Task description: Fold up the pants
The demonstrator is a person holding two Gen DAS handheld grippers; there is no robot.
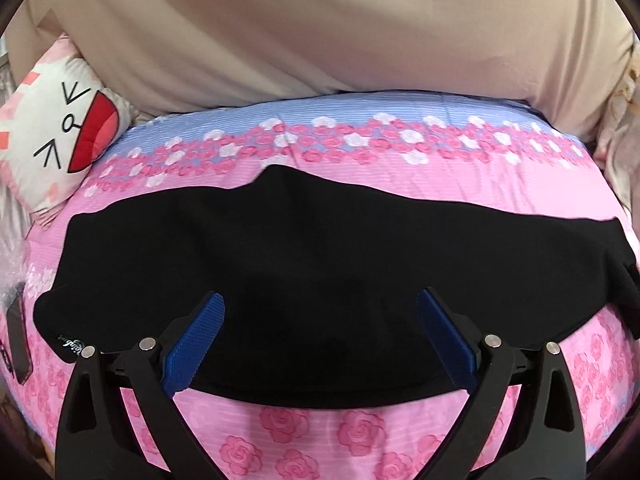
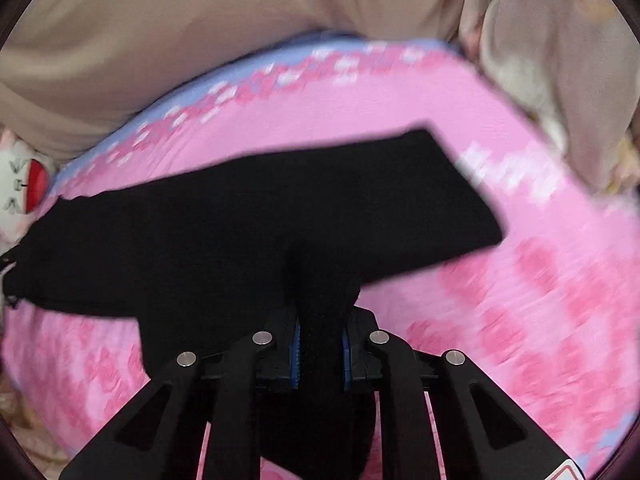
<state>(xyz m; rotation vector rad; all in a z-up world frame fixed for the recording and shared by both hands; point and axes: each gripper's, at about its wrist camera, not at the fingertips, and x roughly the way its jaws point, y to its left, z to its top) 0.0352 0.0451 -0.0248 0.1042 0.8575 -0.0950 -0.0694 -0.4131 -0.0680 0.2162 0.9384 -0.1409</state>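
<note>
The black knit pants (image 1: pixel 312 256) lie flat across the pink rose-printed bed cover (image 1: pixel 320 432), folded into one long band whose long axis runs side to side, parallel to the cover's blue flowered stripe (image 1: pixel 360 114) and on the near side of it.

The left gripper (image 1: pixel 320 312) hangs over the band's near long edge with its blue-padded jaws spread wide and nothing pinched between them; the cloth lies straight ahead of it and stretches off to both sides.

The right gripper (image 2: pixel 320 344) has its jaws closed on a bunched ridge of the same black cloth. In the right wrist view, the band's square-cut end (image 2: pixel 460 184) lies ahead and to the right. The blur hides whether that end has lifted off the cover.

The right hand is the one in contact, so an end-over-end fold along the long axis would most likely be led by it, while the left still needs a pinch on the near edge.
</note>
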